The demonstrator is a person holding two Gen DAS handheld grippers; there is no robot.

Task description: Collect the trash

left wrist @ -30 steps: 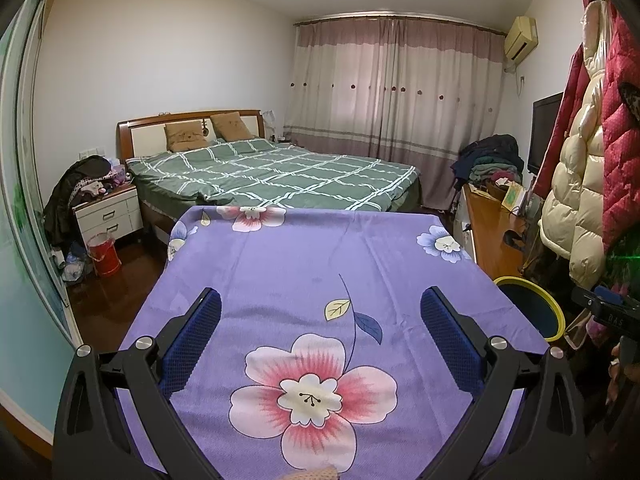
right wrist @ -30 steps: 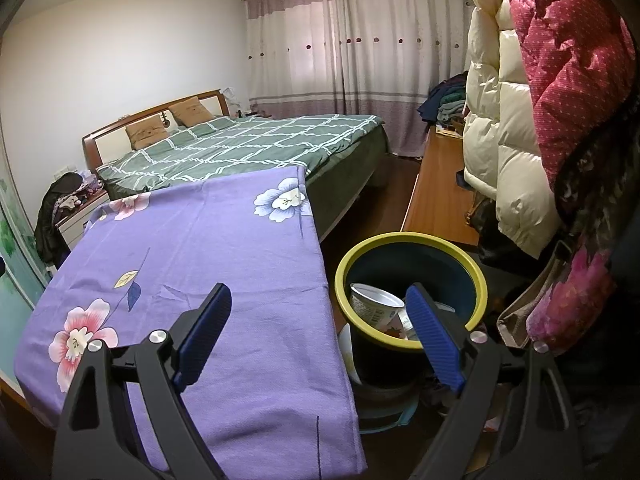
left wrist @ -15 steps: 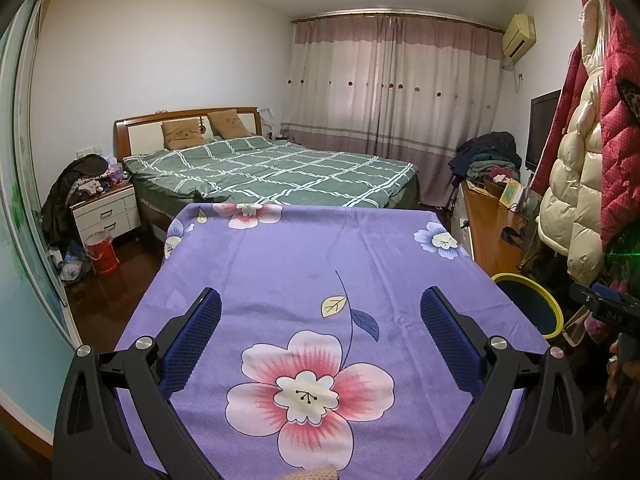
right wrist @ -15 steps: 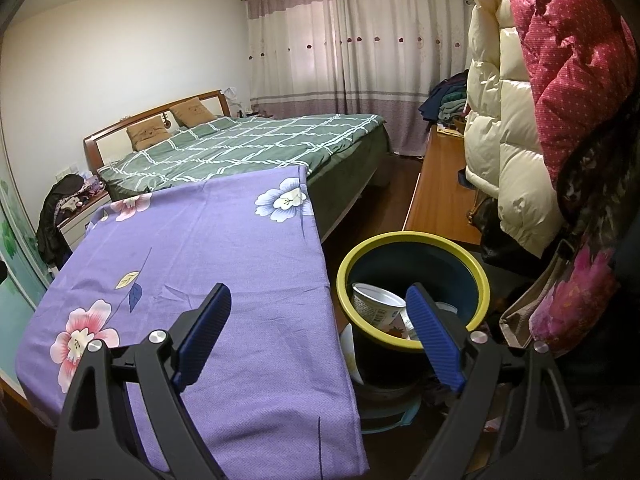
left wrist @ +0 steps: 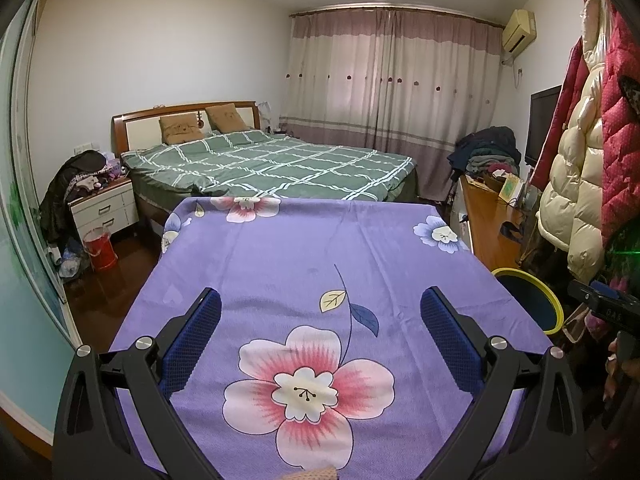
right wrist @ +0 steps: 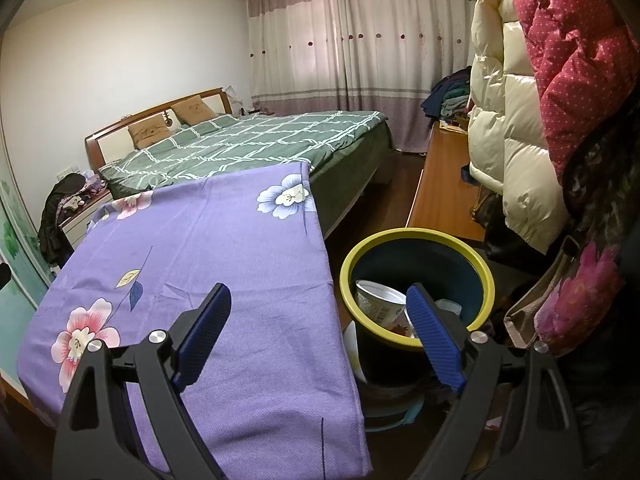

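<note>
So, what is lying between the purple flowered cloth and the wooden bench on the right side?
The yellow-rimmed trash bin stands there on the dark floor, a white cup inside; the right wrist view shows it.

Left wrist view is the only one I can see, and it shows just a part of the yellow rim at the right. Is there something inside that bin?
Observer: Yes. The right wrist view looks into the bin, and a white cup lies tilted inside.
Operator: Does the right gripper hold anything?
Observer: No. The right gripper is open, with nothing between its fingers.
Operator: Is anything beside the bin?
Observer: A white thing shows low between the hanging edge of the purple cloth and the bin. I cannot tell what it is.
</note>
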